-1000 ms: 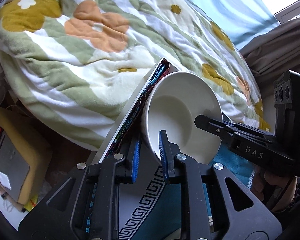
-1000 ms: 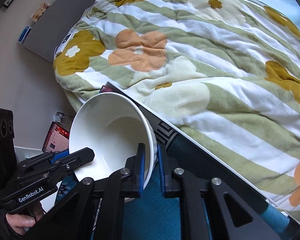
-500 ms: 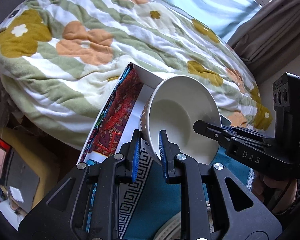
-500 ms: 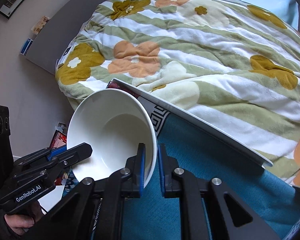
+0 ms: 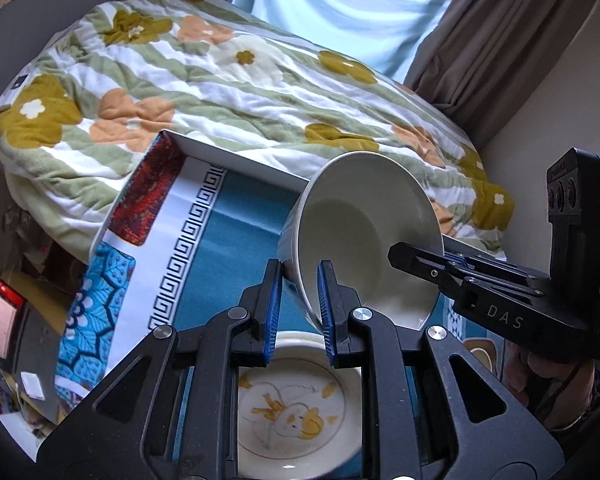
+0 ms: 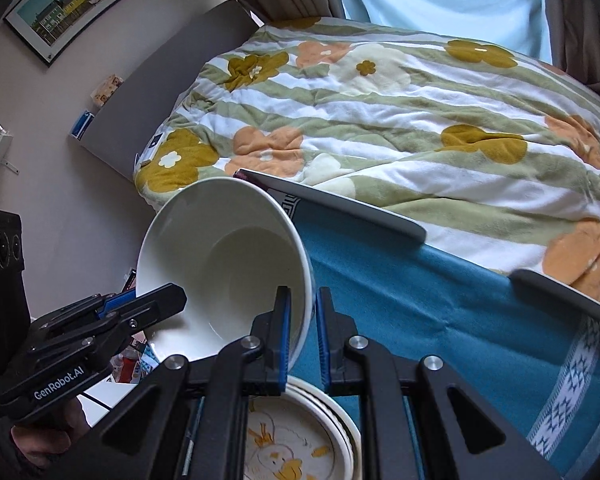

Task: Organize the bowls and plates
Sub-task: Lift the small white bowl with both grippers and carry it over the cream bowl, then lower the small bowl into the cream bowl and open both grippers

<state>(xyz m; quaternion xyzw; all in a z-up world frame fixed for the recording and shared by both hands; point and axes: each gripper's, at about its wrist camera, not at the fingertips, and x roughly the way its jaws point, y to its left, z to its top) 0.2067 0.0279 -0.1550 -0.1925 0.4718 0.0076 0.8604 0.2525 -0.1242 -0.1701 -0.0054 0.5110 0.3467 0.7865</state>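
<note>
White bowl [image 5: 364, 232] pinched by both grippers, duck plate [image 5: 296, 412] below partly hidden, perhaps stacked

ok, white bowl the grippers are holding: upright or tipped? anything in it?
Tipped and empty. The white bowl has its mouth turned sideways toward the cameras, showing a bare white inside, above the duck plate.

The left gripper [image 5: 296, 300] and right gripper [image 6: 302, 334] face each other, each with its 2 blue-padded jaws nearly closed, pinching opposite sides of a thin rim. A hand [image 6: 48, 440] grips the left gripper's handle from below.
</note>
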